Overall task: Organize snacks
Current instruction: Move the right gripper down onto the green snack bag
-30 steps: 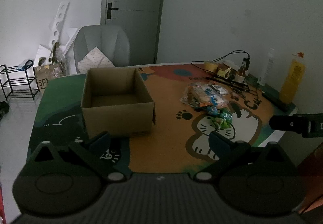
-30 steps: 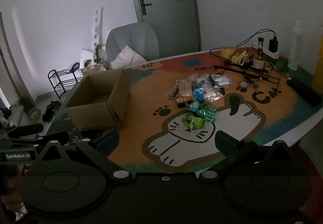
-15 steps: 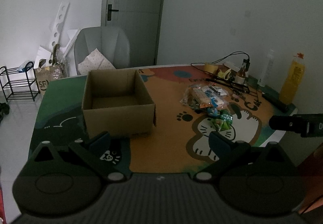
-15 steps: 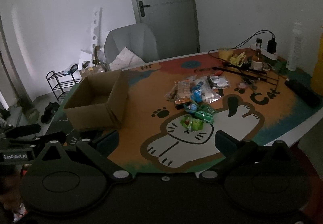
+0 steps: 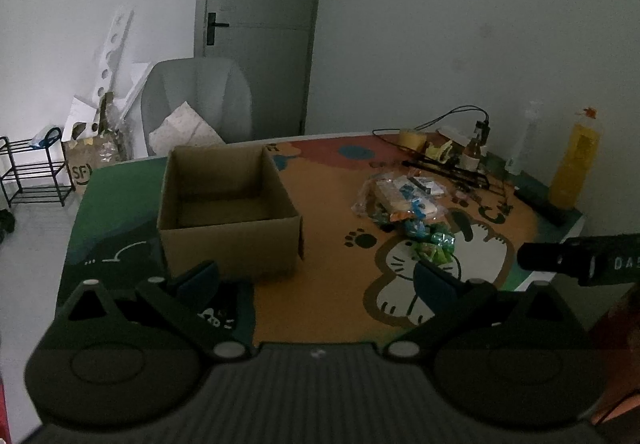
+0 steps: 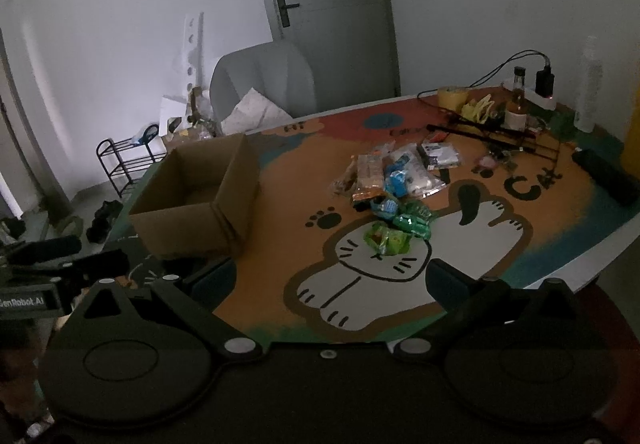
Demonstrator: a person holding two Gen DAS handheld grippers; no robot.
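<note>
Green crinkly packets (image 6: 386,240) sat nearest in the snack pile (image 6: 394,188), mid-table on the cat mat (image 6: 280,184), well apart from the open cardboard box (image 5: 228,204) toward the left edge. Left gripper (image 5: 316,276) and right gripper (image 6: 330,278) both hung wide open, holding nothing. Compared to a second before, basically nothing moved, just slight camera drift.
</note>
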